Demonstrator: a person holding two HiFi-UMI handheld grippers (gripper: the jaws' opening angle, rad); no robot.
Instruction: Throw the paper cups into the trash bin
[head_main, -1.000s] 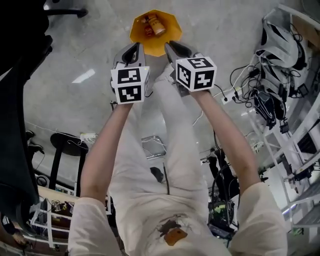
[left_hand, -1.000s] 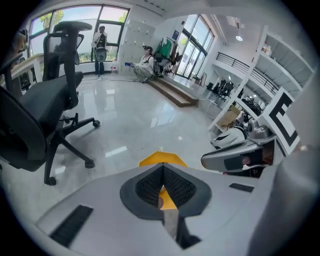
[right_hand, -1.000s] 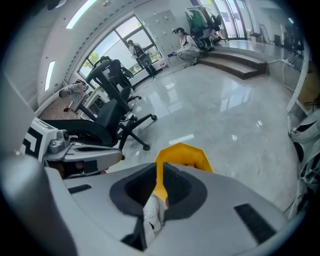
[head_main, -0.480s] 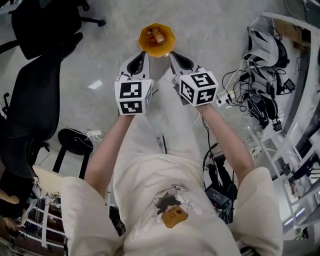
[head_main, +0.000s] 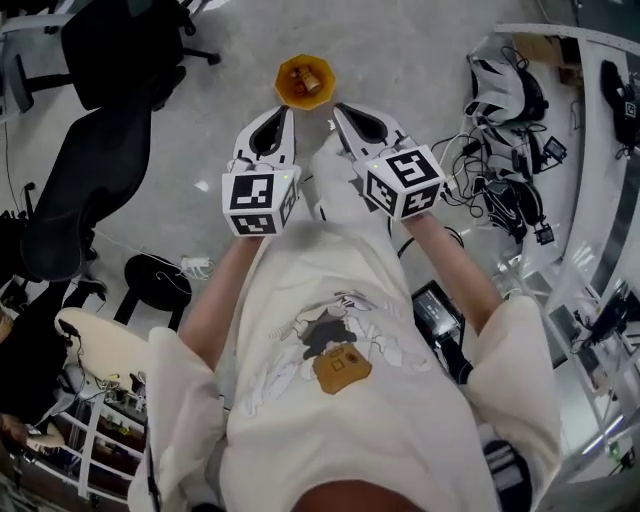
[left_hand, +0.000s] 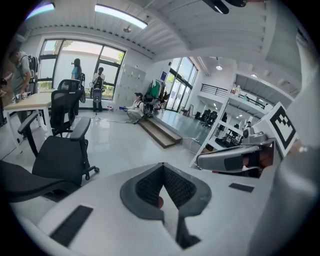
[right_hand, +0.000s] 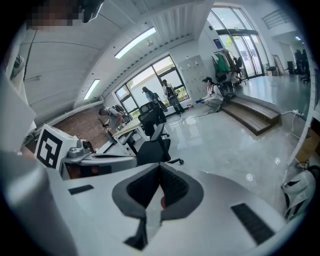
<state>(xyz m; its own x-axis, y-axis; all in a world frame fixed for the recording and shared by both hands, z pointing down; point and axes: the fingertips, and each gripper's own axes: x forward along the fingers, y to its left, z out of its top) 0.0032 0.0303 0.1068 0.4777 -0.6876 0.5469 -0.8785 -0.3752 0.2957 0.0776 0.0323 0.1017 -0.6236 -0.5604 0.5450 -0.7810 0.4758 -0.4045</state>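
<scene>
Two hand-held grippers point forward and slightly toward each other over the pale grey floor, and neither carries anything; the left gripper (head_main: 272, 128) has its dark ribbed pads pressed together with nothing pinched, as its own view shows, and the right gripper (head_main: 352, 120) is likewise pressed fully closed on nothing; the small orange eight-sided plastic trash bin (head_main: 285, 93) stands on the floor ahead of both sets of tips and far below them, roughly on the line midway between the two, so neither hand looks clearly the nearer; inside it lie the crumpled-looking pale and reddish-brown paper cups (head_main: 304, 75), apparently tipped on their sides, though they are too small here to count or to give a long axis; both gripper views look out level across the room and show no bin and no cup; judging from this, the cups in view are already in the bin and no cup shows outside it, so the coming move would seem to turn on finding another cup elsewhere, not on reaching further toward the bin ahead.
</scene>
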